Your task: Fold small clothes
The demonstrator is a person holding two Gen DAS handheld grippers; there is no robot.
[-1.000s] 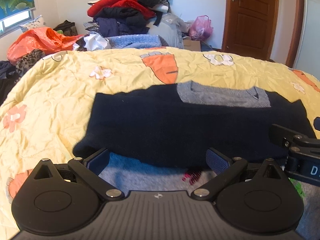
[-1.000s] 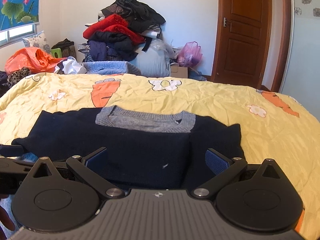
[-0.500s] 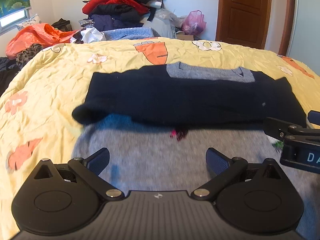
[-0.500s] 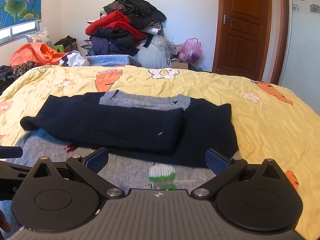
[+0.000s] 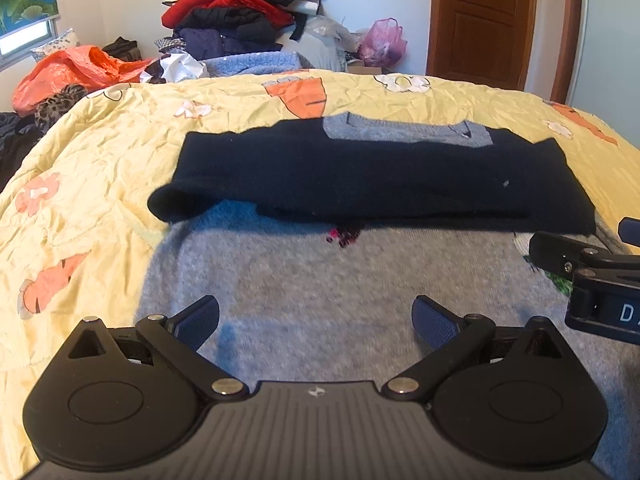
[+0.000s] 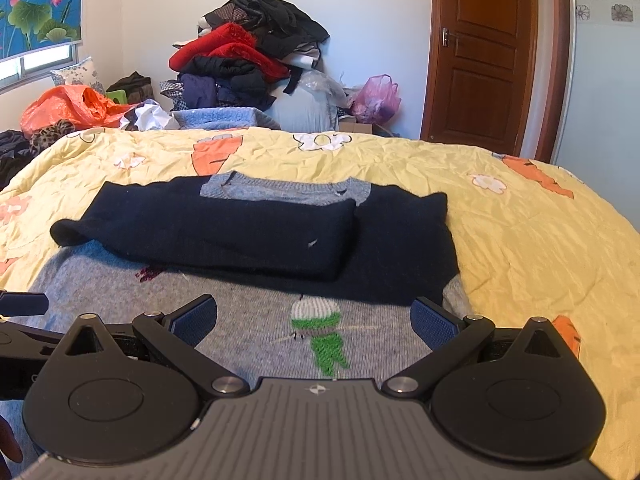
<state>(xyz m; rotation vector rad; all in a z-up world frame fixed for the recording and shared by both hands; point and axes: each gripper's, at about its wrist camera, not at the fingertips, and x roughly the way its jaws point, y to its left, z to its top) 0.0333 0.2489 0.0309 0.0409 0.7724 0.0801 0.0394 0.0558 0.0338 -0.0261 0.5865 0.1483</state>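
A bed covered by a crumpled yellow quilt printed with orange carrots and white flowers fills both views, and a heap of red, black and navy clothes is stacked against the far wall beside a brown wooden door.

On the quilt lies the grey knitted child's jumper with navy sleeves and shoulders, spread flat with its neckline away from the cameras. The folding looks about halfway: both navy sleeves are already laid across the chest, one over the other, forming a dark band. The grey lower body is not yet folded up, so bringing the hem towards the collar seems the remaining step.

The knit looks soft and thick. The grey collar shows above the sleeves; a small green-and-white embroidered figure sits on the front, and a red motif peeks from under the sleeve edge.

The left gripper and the right gripper hover over the grey hem area, each spread wide and holding nothing.
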